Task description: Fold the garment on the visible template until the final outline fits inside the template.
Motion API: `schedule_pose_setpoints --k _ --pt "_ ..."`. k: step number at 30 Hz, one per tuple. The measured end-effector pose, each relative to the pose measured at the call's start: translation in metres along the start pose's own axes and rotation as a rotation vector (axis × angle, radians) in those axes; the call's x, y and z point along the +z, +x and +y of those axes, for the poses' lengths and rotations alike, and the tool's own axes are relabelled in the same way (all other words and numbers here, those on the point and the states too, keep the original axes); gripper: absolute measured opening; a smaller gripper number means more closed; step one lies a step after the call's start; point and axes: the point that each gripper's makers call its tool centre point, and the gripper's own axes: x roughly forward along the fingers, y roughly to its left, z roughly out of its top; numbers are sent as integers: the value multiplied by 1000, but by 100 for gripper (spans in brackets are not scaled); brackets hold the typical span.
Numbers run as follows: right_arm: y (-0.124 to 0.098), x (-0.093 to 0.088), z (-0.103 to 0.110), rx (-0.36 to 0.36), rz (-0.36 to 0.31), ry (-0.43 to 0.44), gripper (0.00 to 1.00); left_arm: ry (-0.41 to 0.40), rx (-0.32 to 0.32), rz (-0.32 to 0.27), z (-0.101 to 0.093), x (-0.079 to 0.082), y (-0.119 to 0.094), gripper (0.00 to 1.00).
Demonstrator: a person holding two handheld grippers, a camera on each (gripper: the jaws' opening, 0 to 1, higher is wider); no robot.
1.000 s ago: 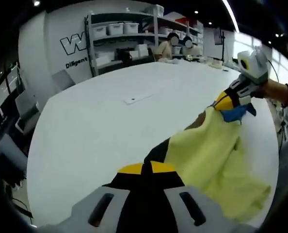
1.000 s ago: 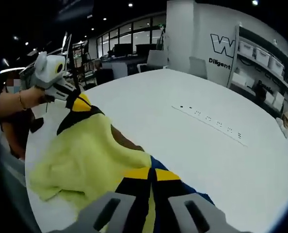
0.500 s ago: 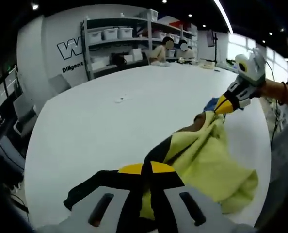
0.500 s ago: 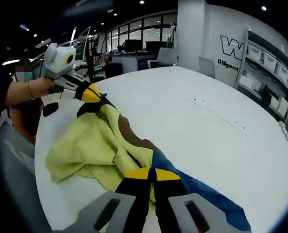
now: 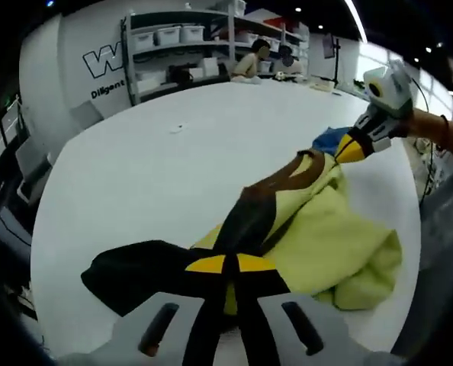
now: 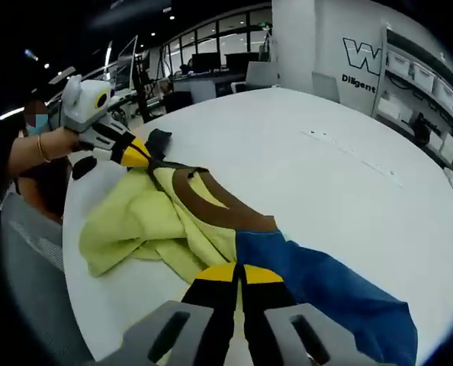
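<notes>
The garment (image 5: 318,236), a soft pale-yellow top with a brown neckband, one black sleeve and one blue sleeve, lies stretched and rumpled across the near part of the white tabletop (image 5: 150,175), its yellow body bunched toward the table's near edge. In the left gripper view, the left gripper (image 5: 225,268), with yellow-tipped black jaws on a grey body, has its jaws pressed together on the cloth where the black sleeve meets the yellow body; the black sleeve spreads flat on the tabletop just to the left of the jaws. From there the garment runs up and to the right, past the brown neckband, to the right gripper (image 5: 350,149), which a hand holds near the tabletop's far right edge and whose jaws are closed on the cloth beside a patch of blue. A shelving rack with white storage bins (image 5: 181,53) stands beyond the table's far edge. In the right gripper view, the right gripper (image 6: 232,276) grips the garment (image 6: 142,225) at the seam between yellow body and blue sleeve, jaws closed together on the fabric; the blue sleeve fans out over the tabletop (image 6: 326,191) to the right of the jaws. The brown neckband curves away toward the left gripper (image 6: 139,155), held by a hand by the table's left edge, its jaws clamped on the black cloth.
</notes>
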Motion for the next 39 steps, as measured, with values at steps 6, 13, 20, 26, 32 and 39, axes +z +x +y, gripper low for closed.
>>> schedule_pose_setpoints --k 6,13,20,26,32,39 --pt "6 -10 -1 8 9 28 0 22 9 32 -4 -8 4 2" --pt "10 -16 -3 16 15 59 0 -16 -11 50 -6 -14 7 2" --pt "12 -15 -4 25 9 105 0 -25 -11 52 -6 -15 8 2" --pt "9 -15 0 53 8 131 0 -49 -18 55 -6 -14 8 3" --pt "2 -11 4 78 -13 164 9 -76 -41 37 -9 -9 4 9" --pt "-15 5 11 104 -60 147 29 -72 -58 -12 -11 8 -7 18"
